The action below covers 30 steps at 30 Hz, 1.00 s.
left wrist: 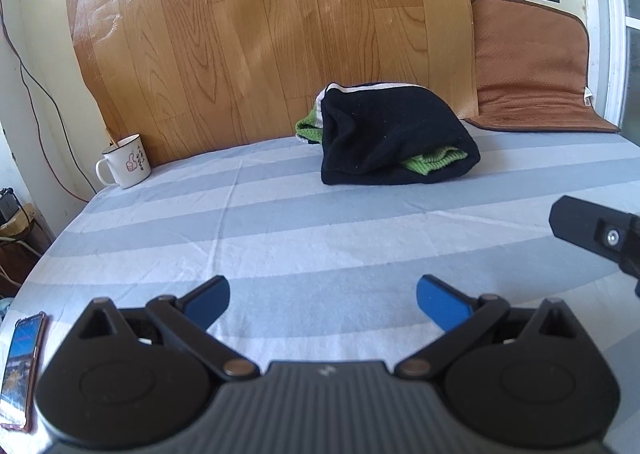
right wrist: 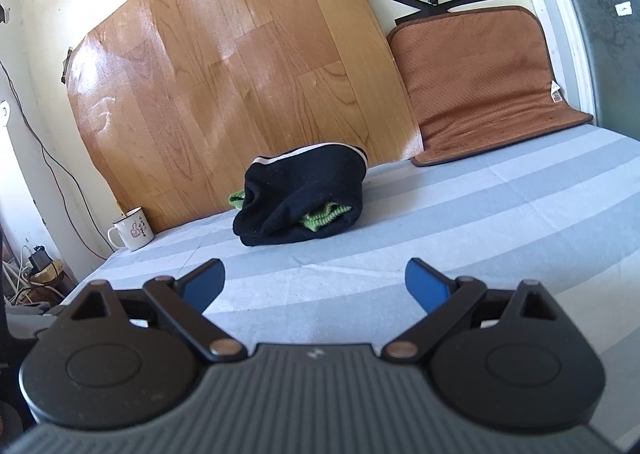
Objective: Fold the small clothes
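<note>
A folded black garment [left wrist: 394, 134] with a white stripe lies in a bundle at the far side of the blue-striped sheet [left wrist: 280, 230]. A green knit piece [left wrist: 434, 160] peeks from inside it. It also shows in the right wrist view [right wrist: 300, 198]. My left gripper [left wrist: 322, 300] is open and empty, well short of the bundle. My right gripper [right wrist: 314, 286] is open and empty, also short of it. Part of the right gripper [left wrist: 596, 234] shows at the right edge of the left wrist view.
A white enamel mug [left wrist: 124, 162] stands at the back left, also in the right wrist view [right wrist: 132, 234]. A phone [left wrist: 20, 366] lies at the near left edge. A brown cushion [left wrist: 532, 66] and a wood-pattern mat [left wrist: 260, 34] lean against the back wall.
</note>
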Available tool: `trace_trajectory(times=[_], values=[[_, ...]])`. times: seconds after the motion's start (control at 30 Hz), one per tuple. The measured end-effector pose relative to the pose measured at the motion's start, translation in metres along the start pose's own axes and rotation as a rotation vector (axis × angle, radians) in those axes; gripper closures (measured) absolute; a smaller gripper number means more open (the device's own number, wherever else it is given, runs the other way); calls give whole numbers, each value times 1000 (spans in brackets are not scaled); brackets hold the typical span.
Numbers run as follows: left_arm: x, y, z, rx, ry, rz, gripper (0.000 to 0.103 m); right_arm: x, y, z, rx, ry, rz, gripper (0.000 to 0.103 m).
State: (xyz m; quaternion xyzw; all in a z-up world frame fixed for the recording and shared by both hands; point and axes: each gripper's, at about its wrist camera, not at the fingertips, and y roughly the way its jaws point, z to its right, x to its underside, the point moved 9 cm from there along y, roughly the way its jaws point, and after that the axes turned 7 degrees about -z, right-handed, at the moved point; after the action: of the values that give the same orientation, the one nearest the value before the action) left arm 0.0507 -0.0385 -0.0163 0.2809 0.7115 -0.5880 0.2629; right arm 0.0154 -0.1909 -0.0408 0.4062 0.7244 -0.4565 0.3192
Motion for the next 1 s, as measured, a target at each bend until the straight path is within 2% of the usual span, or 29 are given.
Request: trace_trajectory(times=[0.43, 0.63, 1.0], values=[[1, -13, 5, 32, 21, 15, 0, 1, -2, -1, -2, 2, 5, 5], [7, -10, 8, 74, 13, -36, 0, 1, -3, -1, 0, 7, 6, 5], [13, -2, 10, 70, 21, -83, 0, 3, -3, 0, -1, 8, 0, 5]])
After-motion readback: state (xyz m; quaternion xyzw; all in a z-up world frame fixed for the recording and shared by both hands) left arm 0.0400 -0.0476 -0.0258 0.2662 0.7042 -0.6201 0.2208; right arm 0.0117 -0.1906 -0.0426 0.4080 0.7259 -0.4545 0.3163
